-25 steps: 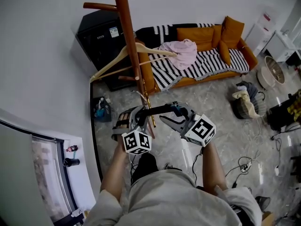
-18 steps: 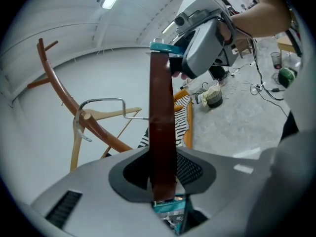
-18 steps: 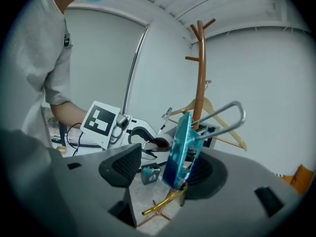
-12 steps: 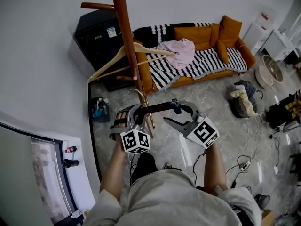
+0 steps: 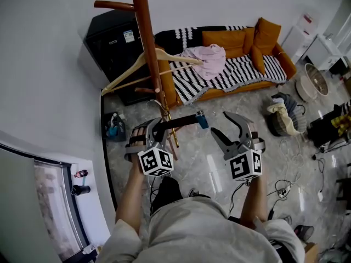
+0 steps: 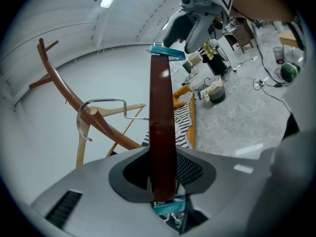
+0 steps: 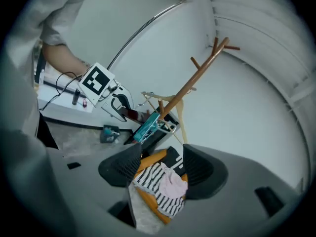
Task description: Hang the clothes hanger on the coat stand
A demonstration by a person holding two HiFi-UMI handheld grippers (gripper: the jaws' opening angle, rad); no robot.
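A dark brown hanger [image 5: 178, 123] with teal clips [image 5: 202, 119] is held level over the floor, and my left gripper [image 5: 156, 131] is shut on its bar. In the left gripper view the bar [image 6: 163, 132] runs up between the pads of the left gripper [image 6: 165, 171]. My right gripper [image 5: 220, 123] stands open to the right of the clip end, apart from it. Nothing lies between the jaws of the right gripper [image 7: 160, 169]. The brown coat stand [image 5: 143, 37] rises just beyond, with a light wooden hanger [image 5: 143, 66] on one of its pegs.
An orange sofa [image 5: 247, 41] with a striped blanket and a pink garment [image 5: 207, 56] stands behind the stand. A black cabinet [image 5: 112, 37] is at the wall. A basket [image 5: 285, 118] and cables [image 5: 285, 190] lie on the floor to the right.
My right gripper has opened, let go of the dark hanger's clip end and drawn away to the right. The left gripper still holds the hanger, hardly moved.
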